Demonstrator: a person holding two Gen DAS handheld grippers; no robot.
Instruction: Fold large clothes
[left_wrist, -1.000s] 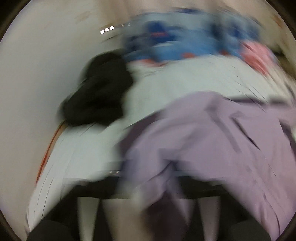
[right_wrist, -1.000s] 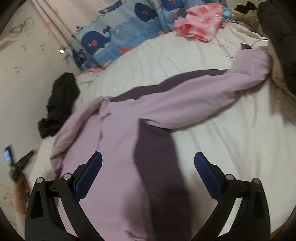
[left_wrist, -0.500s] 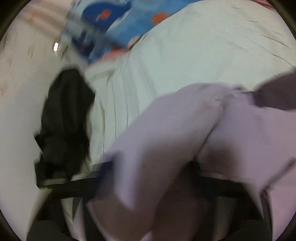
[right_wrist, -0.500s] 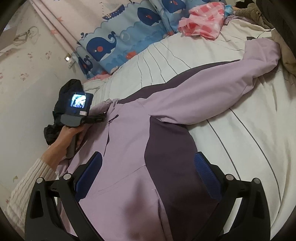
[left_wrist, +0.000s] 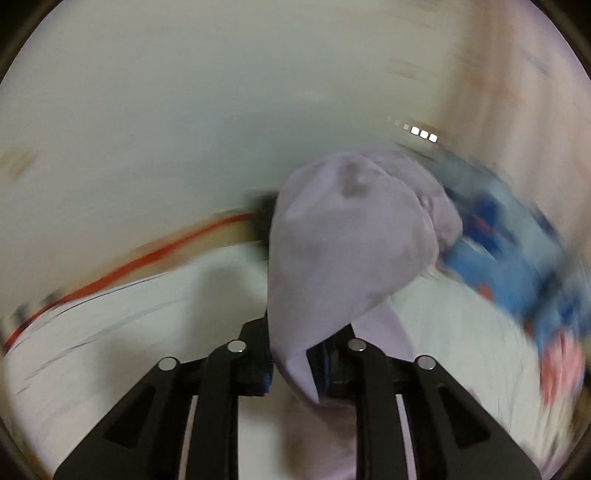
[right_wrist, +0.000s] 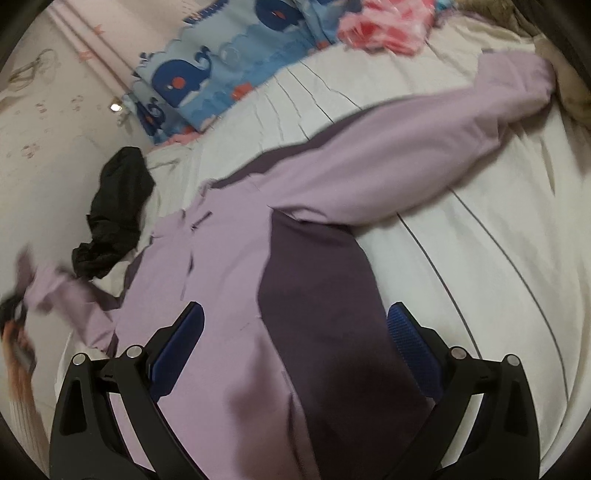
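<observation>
White striped bed (right_wrist: 461, 229), lilac-and-purple jacket (right_wrist: 258, 258) spread on it, black garment (right_wrist: 114, 210), whale-print bedding (right_wrist: 221, 74), pink checked cloth (right_wrist: 384, 26)

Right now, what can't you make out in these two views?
- Left wrist view: the sleeve bunched in the left gripper covers the middle; the black garment behind it barely shows. The whale bedding is smeared by motion blur.
- Right wrist view: the jacket hem is cut off by the bottom edge, behind the open right gripper.
- Right wrist view: the left hand at the left edge is blurred.
</observation>
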